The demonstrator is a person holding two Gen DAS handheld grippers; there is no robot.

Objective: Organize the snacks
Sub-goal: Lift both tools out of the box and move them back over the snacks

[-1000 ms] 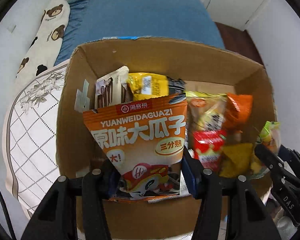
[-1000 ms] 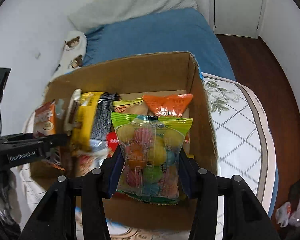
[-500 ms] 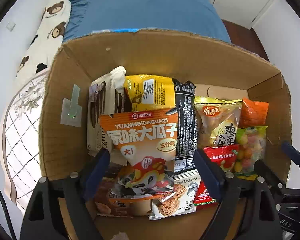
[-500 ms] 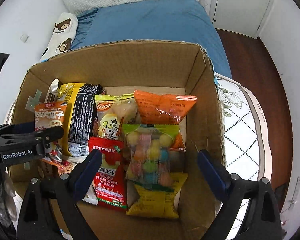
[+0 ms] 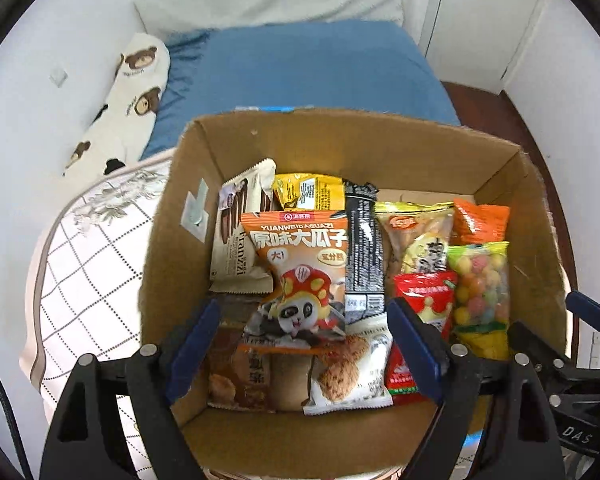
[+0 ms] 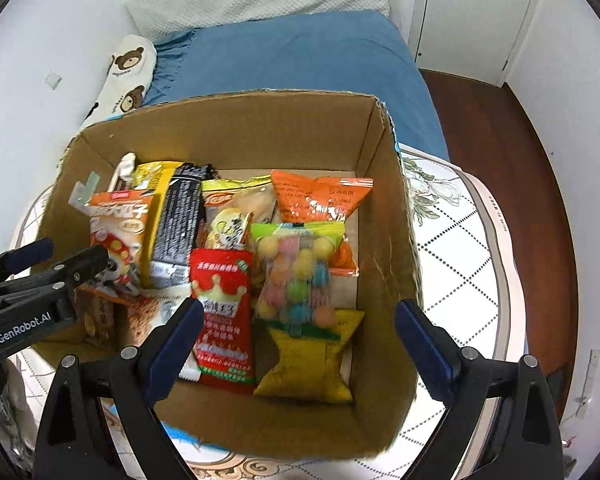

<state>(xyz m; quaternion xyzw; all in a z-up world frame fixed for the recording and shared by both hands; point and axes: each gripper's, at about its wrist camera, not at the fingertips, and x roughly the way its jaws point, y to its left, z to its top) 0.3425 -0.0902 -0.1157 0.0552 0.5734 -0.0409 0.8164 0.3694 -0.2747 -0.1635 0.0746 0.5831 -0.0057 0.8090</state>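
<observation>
Snacks fill the cardboard box [image 5: 380,148] on the patterned quilt [image 5: 92,280], seen over my left gripper [image 5: 304,344], whose jaws stand wide apart, holding nothing. An orange sunflower-seed bag [image 5: 300,260] lies at centre, a candy bag [image 5: 480,284] at 3 o'clock. From my right gripper [image 6: 296,340], jaws likewise spread and empty, the candy bag [image 6: 296,276] sits at centre, a red packet [image 6: 220,308] toward 9 o'clock, a yellow packet [image 6: 308,364] toward 6 o'clock.

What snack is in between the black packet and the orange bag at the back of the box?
A yellow-topped snack bag sits between the black packet and the orange bag, clearest in the right wrist view.
</observation>
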